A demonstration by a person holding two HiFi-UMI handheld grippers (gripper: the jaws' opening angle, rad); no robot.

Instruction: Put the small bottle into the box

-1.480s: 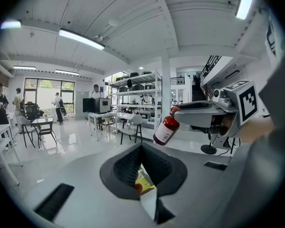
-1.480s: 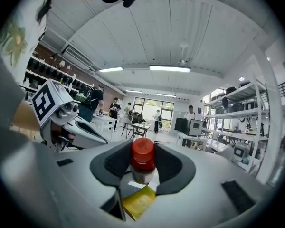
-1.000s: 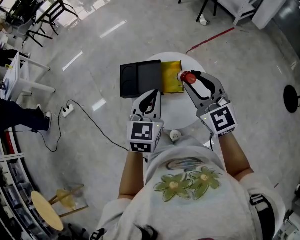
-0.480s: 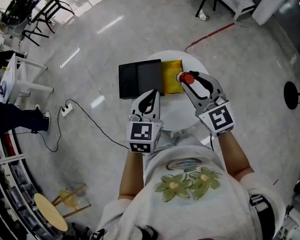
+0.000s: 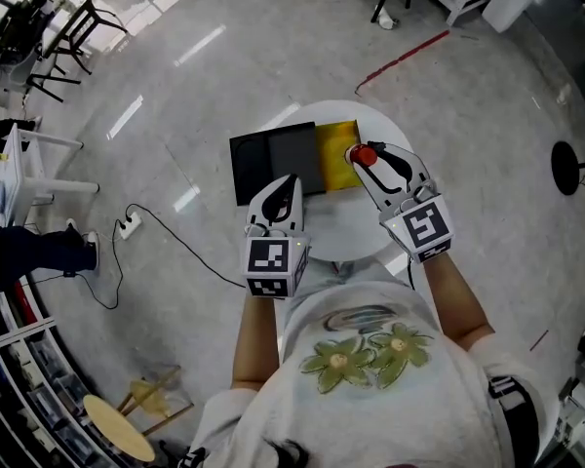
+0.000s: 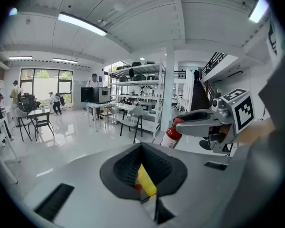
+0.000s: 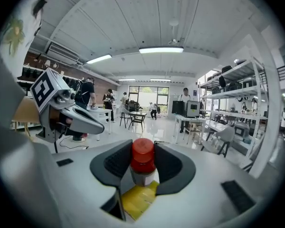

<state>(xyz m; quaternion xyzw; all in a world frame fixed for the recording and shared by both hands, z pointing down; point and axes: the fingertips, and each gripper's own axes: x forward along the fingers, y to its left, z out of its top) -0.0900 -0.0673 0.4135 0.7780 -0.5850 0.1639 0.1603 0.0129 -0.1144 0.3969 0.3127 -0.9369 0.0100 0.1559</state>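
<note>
- Left gripper (image 5: 289, 181): tips together, nothing between them, over the white table (image 5: 356, 230).
- Right gripper (image 5: 372, 162): clamped on the small bottle (image 7: 143, 161) at its red cap, bottle upright.
- Beneath the right tips: yellow panel (image 5: 333, 149).
- Beyond the left tips: black box (image 5: 271, 160).
- Risk: held only at the cap, the bottle may pivot and land outside the box.
- The right gripper view alone shows the bottle's pale body; the head view shows only the cap.
</note>
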